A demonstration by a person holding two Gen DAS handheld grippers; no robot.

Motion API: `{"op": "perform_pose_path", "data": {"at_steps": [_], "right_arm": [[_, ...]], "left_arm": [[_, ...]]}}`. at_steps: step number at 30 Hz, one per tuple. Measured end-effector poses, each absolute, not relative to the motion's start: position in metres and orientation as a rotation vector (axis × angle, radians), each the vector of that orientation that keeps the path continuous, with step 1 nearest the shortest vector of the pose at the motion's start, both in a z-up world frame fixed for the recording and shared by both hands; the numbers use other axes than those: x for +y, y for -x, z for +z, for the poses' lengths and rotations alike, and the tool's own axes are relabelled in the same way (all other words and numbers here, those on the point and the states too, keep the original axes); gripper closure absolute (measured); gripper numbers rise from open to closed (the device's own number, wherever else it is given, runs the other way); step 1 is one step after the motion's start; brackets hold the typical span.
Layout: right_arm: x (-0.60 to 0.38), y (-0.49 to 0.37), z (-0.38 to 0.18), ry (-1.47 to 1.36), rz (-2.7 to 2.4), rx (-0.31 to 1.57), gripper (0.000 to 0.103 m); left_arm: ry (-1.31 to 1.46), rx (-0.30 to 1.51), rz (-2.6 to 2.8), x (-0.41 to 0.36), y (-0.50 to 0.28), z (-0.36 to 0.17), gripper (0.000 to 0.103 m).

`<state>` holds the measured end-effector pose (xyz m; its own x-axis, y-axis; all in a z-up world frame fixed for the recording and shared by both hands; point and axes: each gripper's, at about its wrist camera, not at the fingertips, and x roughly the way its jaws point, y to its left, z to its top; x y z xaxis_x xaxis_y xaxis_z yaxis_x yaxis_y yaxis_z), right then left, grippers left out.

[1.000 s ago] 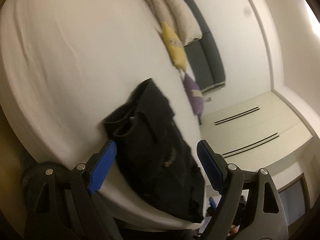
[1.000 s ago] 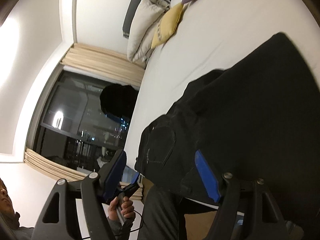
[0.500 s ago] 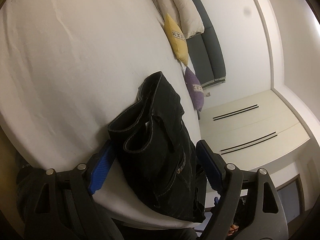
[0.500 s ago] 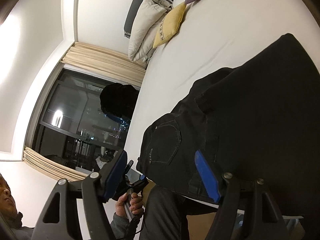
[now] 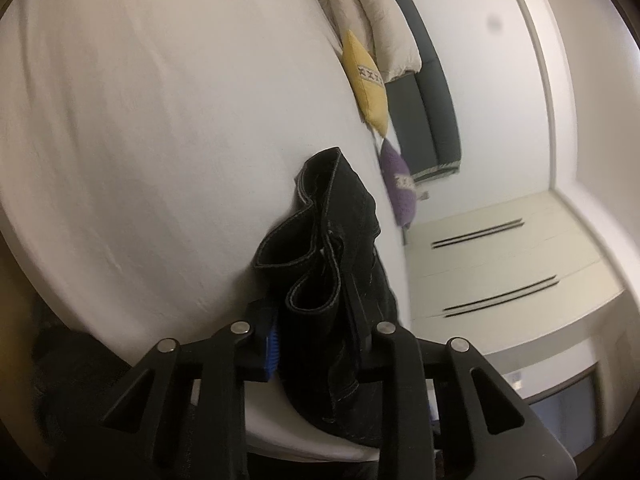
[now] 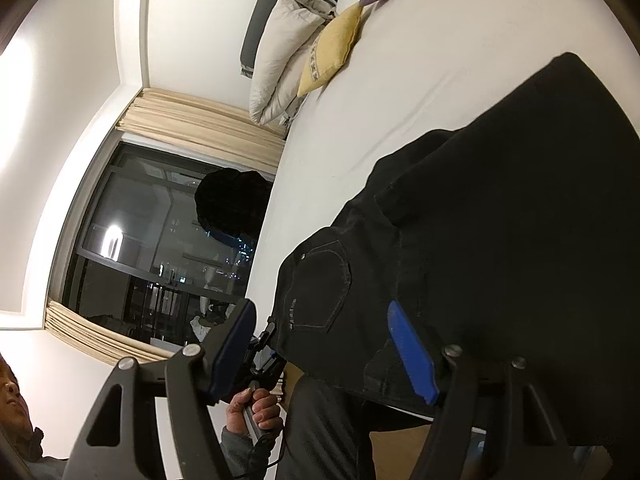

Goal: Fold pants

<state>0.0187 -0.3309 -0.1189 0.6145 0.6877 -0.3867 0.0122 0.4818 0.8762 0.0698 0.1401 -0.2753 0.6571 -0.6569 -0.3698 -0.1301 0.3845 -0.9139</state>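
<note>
The left hand-held gripper (image 5: pixel 316 344) has just been closing and now pinches the waistband end of the black pants (image 5: pixel 336 280), which lie at the bed's (image 5: pixel 140 140) near edge. The right hand-held gripper (image 6: pixel 324 352) stands spread, the pants' edge between its jaws, untouched.

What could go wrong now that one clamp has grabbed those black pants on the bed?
The left gripper, whose jaws have just been closing, pinches a thick bunch of the black pants near the bed's edge; layers could slip out when lifted. The right gripper is open, so pulling one-sided may drag the pants off the bed.
</note>
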Motion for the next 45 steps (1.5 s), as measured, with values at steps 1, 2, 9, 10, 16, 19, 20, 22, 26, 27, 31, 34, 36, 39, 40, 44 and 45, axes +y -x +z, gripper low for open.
{"op": "perform_pose_path", "data": {"at_steps": [1, 2, 9, 10, 16, 19, 20, 22, 26, 27, 31, 34, 36, 39, 40, 44, 45], "right_arm": [[-0.331, -0.018, -0.121, -0.999, 0.471, 0.824, 0.031], [-0.332, -0.017, -0.122, -1.000, 0.467, 0.823, 0.031], [-0.335, -0.014, -0.123, -1.010, 0.456, 0.810, 0.035], [-0.336, -0.015, -0.124, -1.010, 0.454, 0.810, 0.036], [-0.343, -0.018, -0.128, -0.990, 0.426, 0.831, 0.036], [-0.350, -0.025, -0.127, -0.976, 0.402, 0.855, 0.036], [-0.355, -0.029, -0.127, -0.980, 0.387, 0.867, 0.036], [-0.361, -0.034, -0.123, -0.978, 0.377, 0.871, 0.035], [-0.378, -0.044, -0.100, -0.978, 0.409, 0.846, 0.019], [-0.379, -0.047, -0.095, -0.975, 0.423, 0.848, 0.016], [-0.387, -0.061, -0.085, -0.968, 0.482, 0.900, 0.009], [-0.393, -0.061, -0.089, -0.951, 0.479, 0.962, 0.009], [-0.393, -0.060, -0.094, -0.920, 0.463, 1.007, 0.009], [-0.397, -0.055, -0.111, -0.917, 0.394, 1.068, 0.009], [-0.398, -0.054, -0.114, -0.941, 0.405, 1.064, 0.009], [-0.387, -0.054, -0.128, -0.977, 0.468, 1.084, 0.009], [-0.381, -0.058, -0.131, -0.969, 0.483, 1.101, 0.009]], "left_arm": [[1.187, 0.818, -0.389, 0.143, -0.067, -0.278, 0.082], [1.208, 0.813, -0.391, 0.144, -0.066, -0.280, 0.083], [1.077, 0.785, -0.374, 0.133, -0.063, -0.253, 0.089], [1.047, 0.774, -0.369, 0.130, -0.063, -0.245, 0.090], [0.782, 0.716, -0.401, 0.089, -0.063, -0.174, 0.090], [0.607, 0.689, -0.490, 0.042, -0.067, -0.131, 0.090], [0.546, 0.686, -0.527, 0.020, -0.068, -0.118, 0.090], [0.441, 0.686, -0.589, -0.026, -0.069, -0.101, 0.090], [0.271, 0.735, -0.713, -0.126, -0.068, -0.098, 0.090], [0.225, 0.755, -0.751, -0.154, -0.065, -0.102, 0.090], [0.007, 0.861, -0.874, -0.251, -0.038, -0.139, 0.090], [-0.050, 0.907, -0.898, -0.276, -0.021, -0.156, 0.090], [-0.062, 0.905, -0.888, -0.276, -0.015, -0.160, 0.090], [-0.059, 0.886, -0.869, -0.276, -0.024, -0.156, 0.090], [-0.064, 0.876, -0.869, -0.275, -0.018, -0.154, 0.090], [-0.104, 0.853, -0.867, -0.280, -0.012, -0.151, 0.090], [-0.109, 0.846, -0.869, -0.281, -0.010, -0.149, 0.090]]}}
